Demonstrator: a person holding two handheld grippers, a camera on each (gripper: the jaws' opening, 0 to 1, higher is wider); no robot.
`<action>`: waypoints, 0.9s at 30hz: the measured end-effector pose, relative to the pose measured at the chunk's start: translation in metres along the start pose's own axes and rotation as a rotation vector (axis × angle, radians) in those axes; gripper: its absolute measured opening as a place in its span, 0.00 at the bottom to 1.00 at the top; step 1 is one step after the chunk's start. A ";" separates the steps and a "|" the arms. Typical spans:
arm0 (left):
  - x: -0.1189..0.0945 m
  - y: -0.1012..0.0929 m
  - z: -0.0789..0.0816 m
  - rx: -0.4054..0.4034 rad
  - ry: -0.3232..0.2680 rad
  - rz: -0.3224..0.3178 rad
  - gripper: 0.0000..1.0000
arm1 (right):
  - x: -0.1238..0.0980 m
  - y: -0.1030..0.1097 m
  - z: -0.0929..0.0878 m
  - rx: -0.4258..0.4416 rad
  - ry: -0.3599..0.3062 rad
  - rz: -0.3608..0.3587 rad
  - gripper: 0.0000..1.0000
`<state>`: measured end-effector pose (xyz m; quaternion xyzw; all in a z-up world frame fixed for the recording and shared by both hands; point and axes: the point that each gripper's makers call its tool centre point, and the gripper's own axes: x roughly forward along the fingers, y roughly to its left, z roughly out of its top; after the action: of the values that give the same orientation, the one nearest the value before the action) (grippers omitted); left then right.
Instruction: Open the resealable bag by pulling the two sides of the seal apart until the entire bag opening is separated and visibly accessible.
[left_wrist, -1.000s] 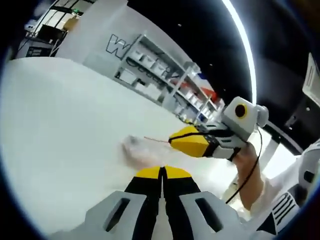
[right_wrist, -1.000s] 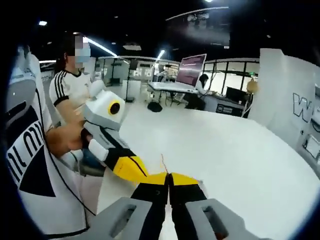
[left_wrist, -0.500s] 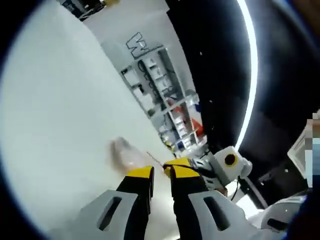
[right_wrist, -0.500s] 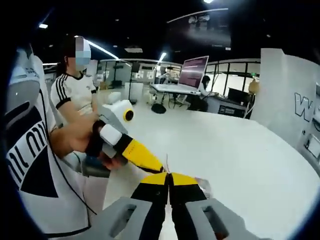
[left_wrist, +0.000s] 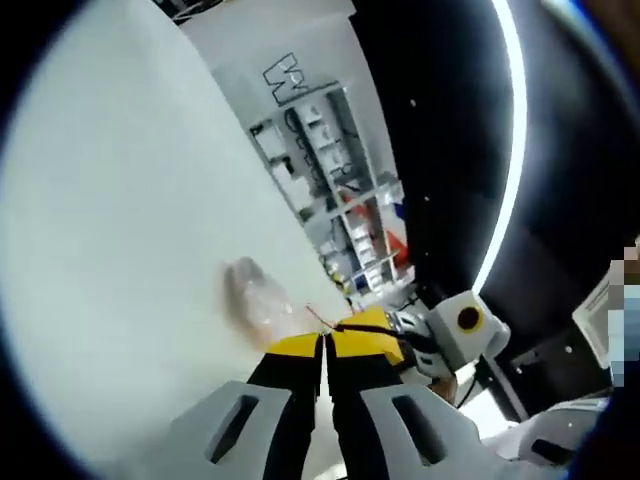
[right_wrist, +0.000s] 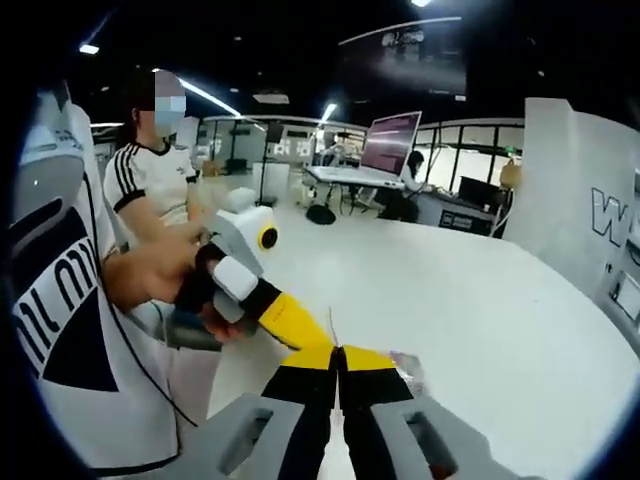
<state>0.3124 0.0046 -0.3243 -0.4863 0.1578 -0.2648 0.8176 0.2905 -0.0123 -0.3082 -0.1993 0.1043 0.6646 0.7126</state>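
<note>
A clear resealable bag (left_wrist: 254, 297) with a thin red seal line (left_wrist: 316, 316) lies on the white table (left_wrist: 120, 230), just beyond my left gripper (left_wrist: 322, 343). That gripper's yellow-tipped jaws are pressed together at the bag's near edge. My right gripper (left_wrist: 378, 326) comes in from the right and meets the same edge. In the right gripper view, my right gripper (right_wrist: 337, 353) is shut on the bag (right_wrist: 407, 366), whose crumpled clear film shows just right of the tips. The left gripper (right_wrist: 293, 321) reaches in from the left, its tips touching mine.
The round white table (right_wrist: 500, 300) stretches ahead and right. A person in a white striped shirt (right_wrist: 150, 180) sits at the left. Beyond the table stand shelves (left_wrist: 330, 190) and a desk with a lit screen (right_wrist: 390, 140).
My left gripper's jaws stood apart half a second ago and are now shut at the bag's edge. The left view has rolled since a second ago. The right gripper has stayed shut.
</note>
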 end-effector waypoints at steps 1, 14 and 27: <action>0.000 -0.001 -0.002 0.013 0.005 0.004 0.02 | 0.000 0.000 -0.001 0.000 0.003 0.003 0.00; -0.006 -0.007 -0.026 0.173 0.051 0.062 0.01 | -0.001 0.006 -0.011 0.049 0.072 0.092 0.05; -0.008 0.003 -0.016 0.248 0.077 0.086 0.01 | 0.007 0.009 -0.016 0.084 0.131 0.158 0.00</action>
<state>0.2982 -0.0008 -0.3342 -0.3638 0.1760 -0.2653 0.8754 0.2841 -0.0120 -0.3266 -0.2035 0.1941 0.6992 0.6573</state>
